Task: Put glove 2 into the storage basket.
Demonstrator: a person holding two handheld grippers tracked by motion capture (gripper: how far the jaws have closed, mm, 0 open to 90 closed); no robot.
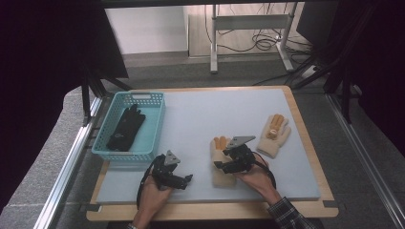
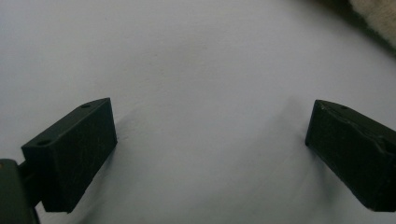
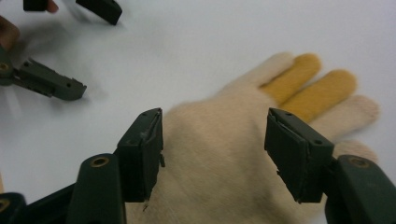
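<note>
Hovering wide over the near cream glove (image 3: 224, 154), the right tongs (image 1: 232, 161) haven't gripped yet. Left tongs (image 1: 177, 177), also wide, idle beside it. Black glove (image 1: 125, 128) lies in the basket (image 1: 154, 128); probably both cream gloves, near and far (image 1: 274, 136), remain.

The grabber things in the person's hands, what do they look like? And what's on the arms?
Both the left gripper and the right gripper are dark, nearly black, each with two blocky black jaws. Each carries a grey three-cornered plate on top and trails a black cable. The right forearm wears a dark plaid sleeve.
</note>
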